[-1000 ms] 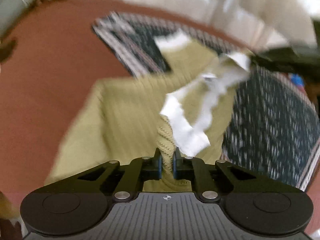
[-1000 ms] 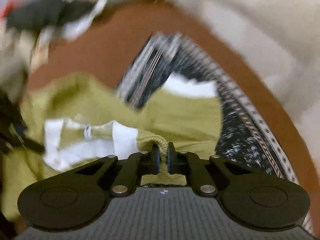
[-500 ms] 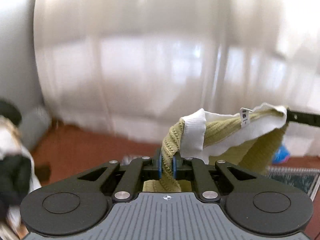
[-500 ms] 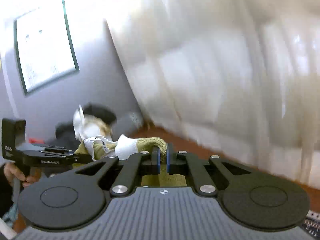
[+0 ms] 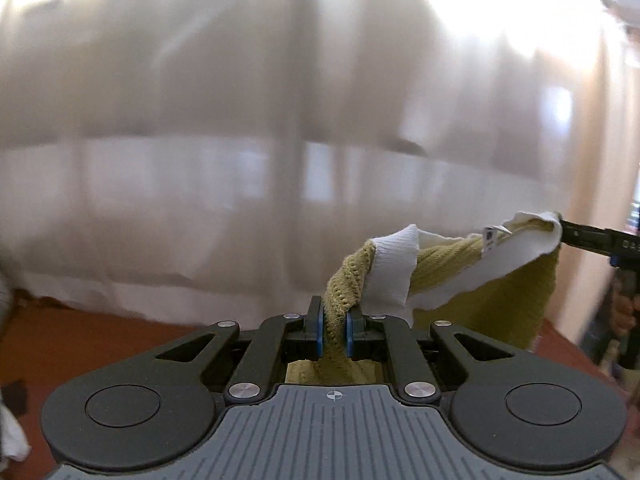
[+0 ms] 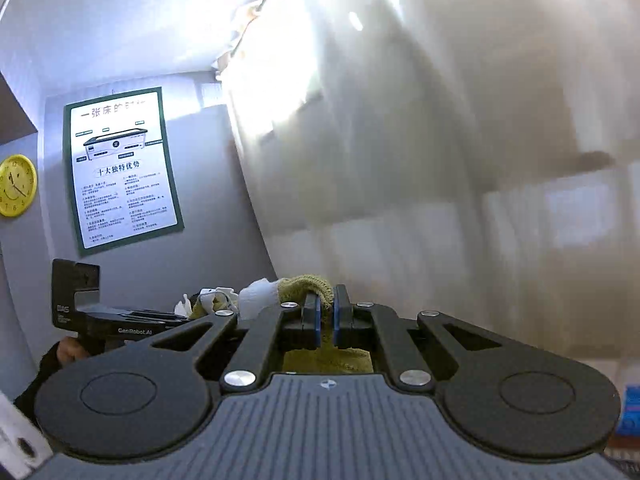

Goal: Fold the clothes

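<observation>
Curtains (image 5: 240,140) fill both my views, pale and blurred, with red floor (image 5: 100,340) below on the left. My left tool (image 5: 333,330) is clamped on the knit (image 5: 480,304), an olive garment with white trim, held up in the air and stretched across to my right tool (image 6: 326,320), pinched on its other corner. From the right wrist I see a poster (image 6: 120,168) and yellow clock (image 6: 17,185) on the grey wall. The knit's lower part is hidden behind the tool bodies; nothing blocks the span between.
</observation>
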A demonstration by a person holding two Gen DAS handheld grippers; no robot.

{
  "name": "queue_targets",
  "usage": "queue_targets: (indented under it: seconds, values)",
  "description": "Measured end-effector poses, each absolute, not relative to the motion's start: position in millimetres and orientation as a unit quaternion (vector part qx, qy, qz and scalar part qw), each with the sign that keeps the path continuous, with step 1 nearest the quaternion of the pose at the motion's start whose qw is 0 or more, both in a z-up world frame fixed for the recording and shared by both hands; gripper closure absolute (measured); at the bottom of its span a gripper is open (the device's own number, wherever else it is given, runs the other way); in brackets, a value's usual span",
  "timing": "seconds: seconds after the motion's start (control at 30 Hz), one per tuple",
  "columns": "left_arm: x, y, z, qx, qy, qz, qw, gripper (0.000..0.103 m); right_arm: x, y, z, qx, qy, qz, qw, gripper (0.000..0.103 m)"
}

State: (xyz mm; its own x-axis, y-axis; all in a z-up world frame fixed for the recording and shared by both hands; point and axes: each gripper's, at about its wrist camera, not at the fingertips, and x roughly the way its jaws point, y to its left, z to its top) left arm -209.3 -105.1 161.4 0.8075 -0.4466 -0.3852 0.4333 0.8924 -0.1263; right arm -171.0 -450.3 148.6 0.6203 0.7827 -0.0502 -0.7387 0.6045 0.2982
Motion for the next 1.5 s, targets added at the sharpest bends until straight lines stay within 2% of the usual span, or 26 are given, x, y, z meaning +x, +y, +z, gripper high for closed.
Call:
queue_targets:
  seconds: [0.3,0.47,0.57,0.67,0.7,0.73,0.77,0.8,0.9,1.0,1.03,1.07,1.13,1.33,1.5]
  values:
    - [-233,-113,164,-0.085,0.296,-0.344,0.887,0.096,-251,-496,160,0.141,0.112,0.391,0.903,0.096]
    - [-187,-138,140,-0.066,0.340,-0.366,0.864,0.096,-258,-510,153,0.131,0.118,0.353,0.919,0.096]
    - [-135,-159,101,-0.034,0.377,-0.345,0.859,0.095,-224,-516,125,0.122,0.151,0.327,0.925,0.096]
    - [-58,-194,37,0.003,0.417,-0.313,0.854,0.095,-161,-520,75,0.127,0.202,0.288,0.927,0.096]
    - [-34,-202,12,0.010,0.429,-0.294,0.854,0.091,-137,-521,55,0.131,0.221,0.269,0.928,0.096]
    - [-10,-211,-13,0.017,0.440,-0.275,0.854,0.075,-112,-518,33,0.129,0.242,0.249,0.929,0.096]
    - [14,-219,-39,0.024,0.455,-0.253,0.853,0.064,-87,-515,10,0.124,0.262,0.227,0.930,0.095]
    - [38,-224,-67,0.032,0.477,-0.225,0.849,0.061,-61,-512,-14,0.119,0.283,0.206,0.929,0.092]
    - [83,-224,-132,0.035,0.546,-0.152,0.823,0.061,-4,-508,-85,0.091,0.359,0.115,0.922,0.085]
    - [70,-207,-141,0.028,0.547,-0.177,0.818,0.060,-8,-508,-108,0.100,0.381,0.092,0.915,0.080]
    - [62,-204,-138,0.033,0.541,-0.192,0.818,0.056,-12,-508,-115,0.104,0.386,0.087,0.913,0.071]
    - [53,-205,-134,0.044,0.536,-0.206,0.818,0.053,-15,-508,-121,0.109,0.391,0.083,0.910,0.057]
    - [33,-208,-127,0.067,0.524,-0.234,0.816,0.044,-25,-498,-127,0.110,0.400,0.096,0.905,0.048]
    - [-23,-241,-130,0.093,0.515,-0.300,0.797,0.037,-56,-463,-142,0.109,0.425,0.148,0.886,0.049]
    - [-42,-265,-147,0.088,0.523,-0.308,0.790,0.037,-79,-447,-157,0.111,0.446,0.151,0.875,0.049]
